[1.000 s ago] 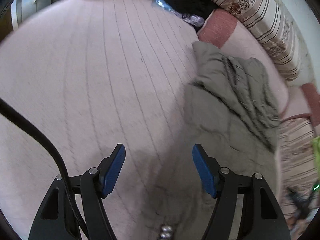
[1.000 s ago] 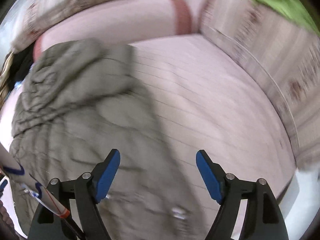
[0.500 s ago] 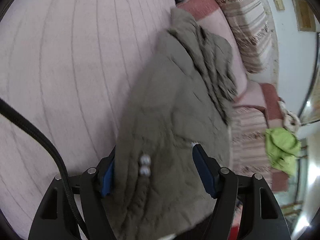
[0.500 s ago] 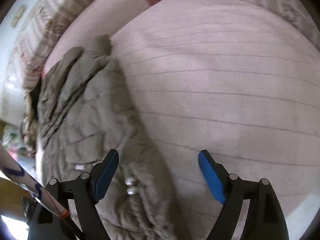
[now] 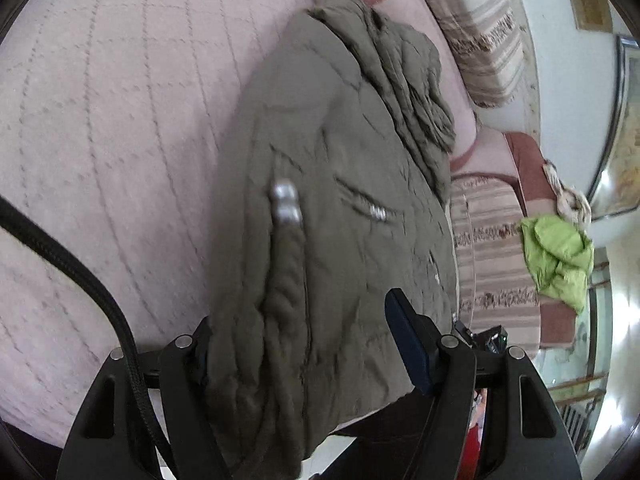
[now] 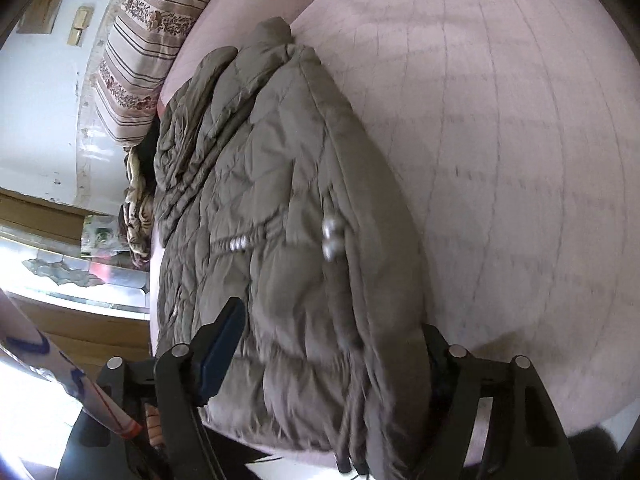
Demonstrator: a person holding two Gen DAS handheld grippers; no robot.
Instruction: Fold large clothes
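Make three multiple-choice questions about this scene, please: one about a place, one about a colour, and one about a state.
1. Where does the olive quilted jacket lie?
A. on the pink quilted bed cover
B. on a wooden chair
C. in a laundry basket

2. What colour is the garment thrown on the striped cushions in the left wrist view?
A. red
B. bright green
C. black

3. How do the fingers of the left gripper and right gripper stand?
A. both pressed shut with nothing between them
B. both spread wide, with the jacket's near edge between them
C. one out of view

Answers: 1 A, the jacket rests flat on the pink stitched cover; 2 B, the crumpled garment is lime green; 3 B, in each wrist view the olive fabric fills the gap between widely parted fingers.
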